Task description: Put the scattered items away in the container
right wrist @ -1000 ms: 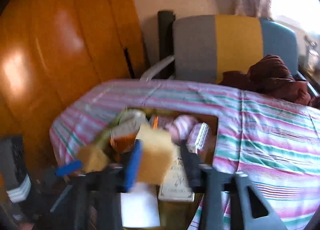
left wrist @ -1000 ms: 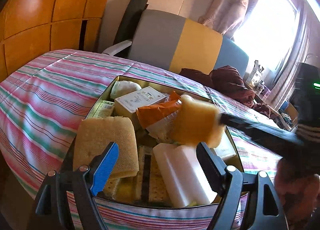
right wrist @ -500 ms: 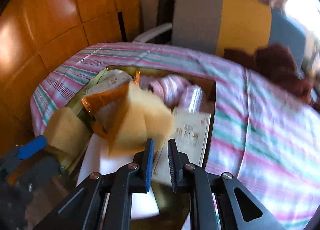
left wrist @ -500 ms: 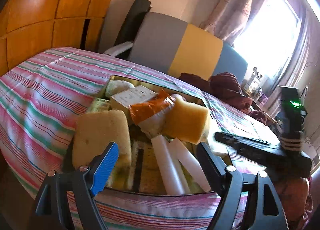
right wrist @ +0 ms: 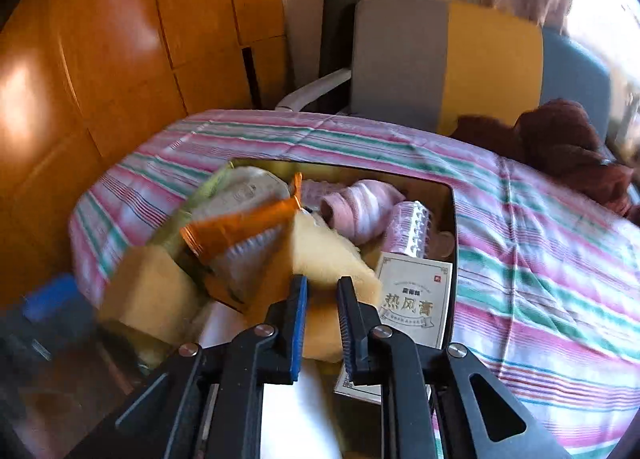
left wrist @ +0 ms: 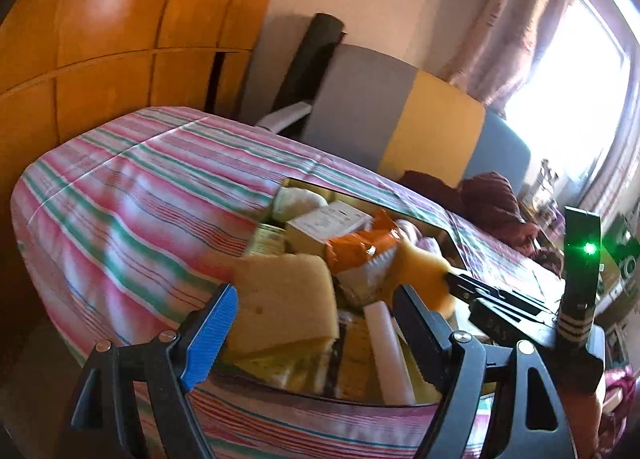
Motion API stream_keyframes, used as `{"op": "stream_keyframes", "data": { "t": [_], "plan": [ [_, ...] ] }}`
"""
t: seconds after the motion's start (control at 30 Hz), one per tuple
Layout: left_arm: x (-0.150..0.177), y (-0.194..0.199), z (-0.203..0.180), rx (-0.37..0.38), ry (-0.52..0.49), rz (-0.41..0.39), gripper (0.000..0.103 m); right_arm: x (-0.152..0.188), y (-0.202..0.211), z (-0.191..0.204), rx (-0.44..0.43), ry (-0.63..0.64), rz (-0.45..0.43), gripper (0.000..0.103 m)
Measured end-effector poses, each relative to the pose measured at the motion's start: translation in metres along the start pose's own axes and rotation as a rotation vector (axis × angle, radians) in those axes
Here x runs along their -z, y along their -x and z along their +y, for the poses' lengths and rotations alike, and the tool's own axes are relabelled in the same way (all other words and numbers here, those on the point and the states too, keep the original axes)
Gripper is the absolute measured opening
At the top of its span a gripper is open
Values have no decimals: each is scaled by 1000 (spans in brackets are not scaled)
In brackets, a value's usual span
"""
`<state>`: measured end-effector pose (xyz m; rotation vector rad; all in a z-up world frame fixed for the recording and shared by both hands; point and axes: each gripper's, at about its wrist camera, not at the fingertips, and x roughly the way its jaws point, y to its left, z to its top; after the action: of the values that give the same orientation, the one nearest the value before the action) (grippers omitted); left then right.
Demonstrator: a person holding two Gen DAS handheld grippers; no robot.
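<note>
A gold tin container (left wrist: 362, 197) (right wrist: 451, 215) sits on the striped cloth, filled with several items. My right gripper (right wrist: 322, 299) (left wrist: 449, 278) is shut on a yellow sponge (right wrist: 326, 255) (left wrist: 420, 265) and holds it tilted inside the tin, against an orange packet (right wrist: 240, 225) (left wrist: 360, 247). A second yellow sponge (left wrist: 284, 299) (right wrist: 144, 291) leans at the tin's near left. My left gripper (left wrist: 312, 325) stands open just before that sponge, nothing between its fingers. White tubes (left wrist: 386, 351), a printed box (right wrist: 416, 299) and pink socks (right wrist: 360, 207) also lie inside.
The striped cloth (left wrist: 120, 199) drapes over the table's left and front edges. A grey, yellow and blue chair (left wrist: 400, 111) stands behind it with a maroon garment (left wrist: 488, 195). Orange wood panels (left wrist: 100, 39) line the left wall.
The right gripper has come down and carried the yellow sponge from above the tin in among the items. The left gripper has drawn back and swung left, still open.
</note>
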<state>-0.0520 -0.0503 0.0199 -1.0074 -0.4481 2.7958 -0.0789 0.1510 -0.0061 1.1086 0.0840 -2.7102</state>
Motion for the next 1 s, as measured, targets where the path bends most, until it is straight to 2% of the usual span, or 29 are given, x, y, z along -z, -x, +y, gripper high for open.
{"op": "stream_keyframes", "data": {
  "t": [0.07, 0.17, 0.2, 0.27, 0.4, 0.53, 0.63, 0.7, 0.83, 1.0],
  "plan": [
    [-2, 3, 2, -12, 20, -9, 81, -4, -2, -8, -4, -47, 7, 16],
    [-2, 9, 0, -42, 12, -37, 81, -12, -3, -25, -24, -131, 21, 37],
    [-2, 10, -2, -51, 4, -41, 81, -10, 1, -27, -37, -146, 12, 38],
    [-2, 10, -7, -85, -15, -38, 81, -2, 20, -32, -88, -190, -56, 40],
    [-1, 10, -20, -205, -78, -26, 82, 19, 53, -31, -131, -265, -152, 62],
    [0, 12, -28, -326, -130, -25, 82, 28, 70, -11, -110, -188, -172, 71],
    [0, 16, -29, -333, -142, -20, 82, 30, 83, 5, -76, -137, -196, 86],
    [0, 19, -28, -334, -137, -17, 82, 31, 89, 10, -61, -113, -216, 103],
    [-2, 26, -31, -348, -140, -25, 82, 32, 94, 15, -30, -84, -191, 103],
    [-1, 38, -39, -358, -166, -42, 81, 34, 93, 14, -4, -113, -138, 103]
  ]
}}
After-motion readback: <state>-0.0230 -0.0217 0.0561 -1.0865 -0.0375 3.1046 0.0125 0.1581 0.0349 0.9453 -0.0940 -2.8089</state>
